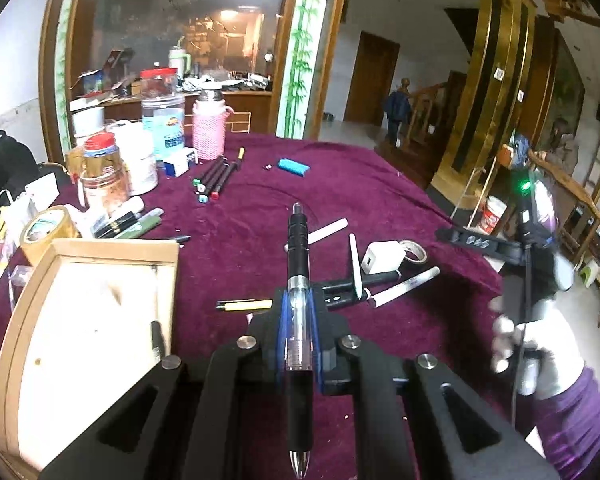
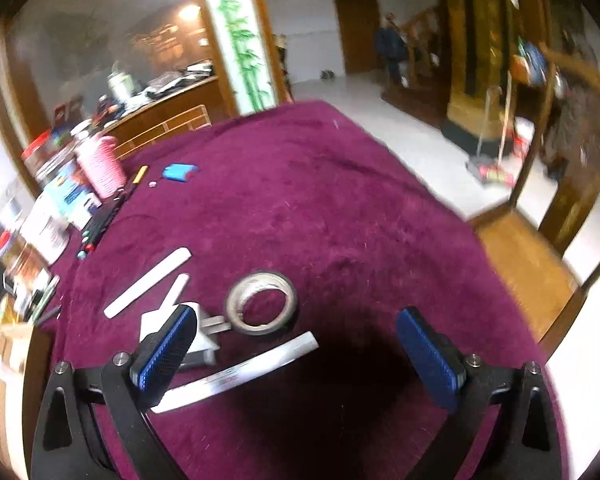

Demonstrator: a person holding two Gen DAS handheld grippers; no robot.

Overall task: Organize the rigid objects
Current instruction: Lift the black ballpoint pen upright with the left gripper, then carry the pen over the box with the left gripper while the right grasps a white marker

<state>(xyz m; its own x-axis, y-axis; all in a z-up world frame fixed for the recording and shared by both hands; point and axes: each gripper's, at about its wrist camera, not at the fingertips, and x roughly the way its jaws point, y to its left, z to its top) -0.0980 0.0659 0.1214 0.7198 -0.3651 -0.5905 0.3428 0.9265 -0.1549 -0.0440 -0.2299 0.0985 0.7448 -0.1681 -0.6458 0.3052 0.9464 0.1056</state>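
The left gripper (image 1: 299,322) is clenched on a black retractable pen with a clear barrel section (image 1: 299,264), which lies lengthwise between the blue pads, its metal tip pointing back at the camera. It hangs above the crimson velvet tablecloth (image 1: 240,216), with the open shallow wooden box with a pale lining (image 1: 100,304) just to its left, one dark pen already inside. The right gripper (image 2: 296,356) stands wide apart and empty over a long white marker (image 2: 240,376), a roll of pale adhesive tape (image 2: 260,304) and a white cube-shaped charger plug (image 2: 156,322).

The risks, as I judge them: the pen is pinched along its axis on a smooth round barrel, so a tilt toward the box could let it slide out and roll across the cloth, or land on the box's rim rather than inside. The right gripper's left finger sits near the charger, so coming down on the marker could nudge the plug or catch the tape
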